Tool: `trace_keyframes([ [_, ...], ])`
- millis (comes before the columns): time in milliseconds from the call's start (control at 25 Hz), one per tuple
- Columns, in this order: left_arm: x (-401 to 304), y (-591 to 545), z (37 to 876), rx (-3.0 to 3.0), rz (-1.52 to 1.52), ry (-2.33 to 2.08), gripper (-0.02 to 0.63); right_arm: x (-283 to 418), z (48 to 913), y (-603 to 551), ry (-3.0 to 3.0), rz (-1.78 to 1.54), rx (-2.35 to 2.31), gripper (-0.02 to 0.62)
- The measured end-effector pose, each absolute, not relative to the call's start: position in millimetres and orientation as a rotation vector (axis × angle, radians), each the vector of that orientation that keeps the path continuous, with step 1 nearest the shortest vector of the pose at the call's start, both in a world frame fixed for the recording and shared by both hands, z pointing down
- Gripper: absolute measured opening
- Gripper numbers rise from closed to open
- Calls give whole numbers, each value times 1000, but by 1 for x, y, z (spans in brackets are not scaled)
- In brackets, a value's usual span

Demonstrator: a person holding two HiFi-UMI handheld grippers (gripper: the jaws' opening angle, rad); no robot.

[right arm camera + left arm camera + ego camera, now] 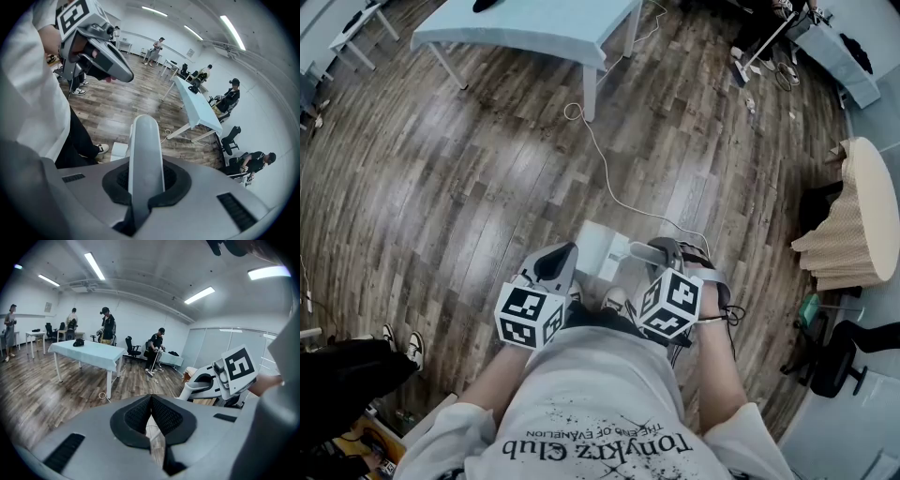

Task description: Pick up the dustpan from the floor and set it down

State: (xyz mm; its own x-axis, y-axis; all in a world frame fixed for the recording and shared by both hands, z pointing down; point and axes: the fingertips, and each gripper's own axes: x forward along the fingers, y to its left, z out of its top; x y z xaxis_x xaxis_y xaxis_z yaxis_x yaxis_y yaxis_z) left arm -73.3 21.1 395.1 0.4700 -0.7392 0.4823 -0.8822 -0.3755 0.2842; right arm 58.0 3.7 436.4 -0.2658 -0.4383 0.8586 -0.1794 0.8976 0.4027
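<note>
Dark wood-plank floor (469, 187) all around, glossy, streaked with reflected light. Across it a thin pale cable (600, 155), looped near one leg of a long pale-blue table (534, 28). At the right edge of the head view, a round beige stand (853, 216) with a ribbed side, and a black office chair (834, 361) below it. White walls, strip lights (93, 266) on the ceiling, several people (107, 326) standing beyond the table in the left gripper view.

Low in the middle of the head view, just ahead of a shoe (614, 300): white dustpan (598, 251), boxy in the pan, with a long smooth pale-grey handle (146, 154) rounded at the far end. Placed between the two grippers. Cannot tell whether resting on the planks or lifted clear of them.

Right gripper (664, 251) clamped on that handle, black pads snug against both its sides, handle running straight out along the jaws. Left gripper (555, 264) just beside the pan, aimed out over the floor toward the table, fingers pressed together with nothing between them.
</note>
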Motion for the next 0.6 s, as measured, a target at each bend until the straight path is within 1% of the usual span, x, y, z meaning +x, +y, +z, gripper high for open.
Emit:
trace_keyframes([
  [600, -77, 16, 409, 2190, 391, -1332, 23, 61, 461, -6, -1844, -224, 462, 40],
])
